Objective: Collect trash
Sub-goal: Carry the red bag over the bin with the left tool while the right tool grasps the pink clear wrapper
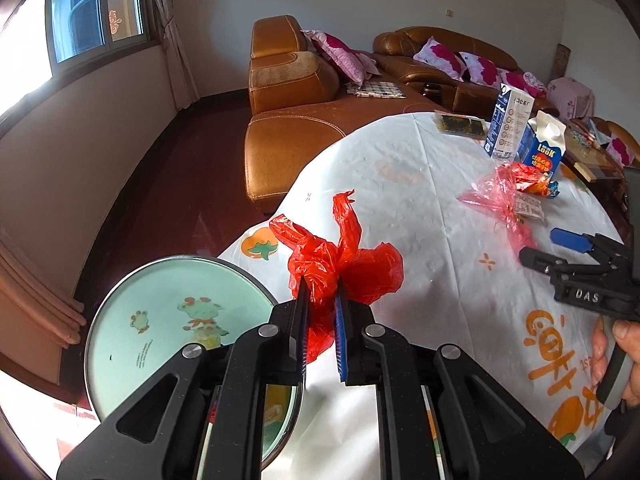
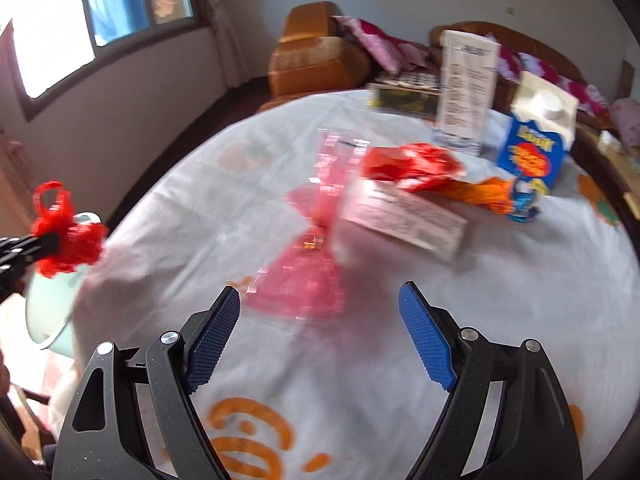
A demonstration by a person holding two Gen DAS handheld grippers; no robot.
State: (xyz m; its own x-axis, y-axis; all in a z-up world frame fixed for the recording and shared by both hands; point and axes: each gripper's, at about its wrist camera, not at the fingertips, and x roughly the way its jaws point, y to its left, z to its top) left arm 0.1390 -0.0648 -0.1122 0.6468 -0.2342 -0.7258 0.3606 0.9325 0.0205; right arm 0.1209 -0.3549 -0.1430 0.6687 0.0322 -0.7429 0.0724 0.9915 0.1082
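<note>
My left gripper (image 1: pixel 322 292) is shut on a crumpled red plastic bag (image 1: pixel 344 264) and holds it over the table's left edge, beside a mint-green basin (image 1: pixel 160 320). The bag also shows in the right wrist view (image 2: pixel 64 236) at far left. My right gripper (image 2: pixel 320 320) is open and empty above the white tablecloth (image 2: pixel 360 360); it shows in the left wrist view (image 1: pixel 560 256) too. Just ahead of it lies a pink clear wrapper (image 2: pixel 308 256), then a printed paper packet (image 2: pixel 404 220), a red wrapper (image 2: pixel 408 164) and an orange-blue wrapper (image 2: pixel 504 196).
A blue milk carton (image 2: pixel 536 140), a tall white carton (image 2: pixel 464 92) and a dark flat packet (image 2: pixel 404 98) stand at the table's far side. Brown leather sofas (image 1: pixel 292 120) with pink cushions lie beyond. The floor drops off at the table's left edge.
</note>
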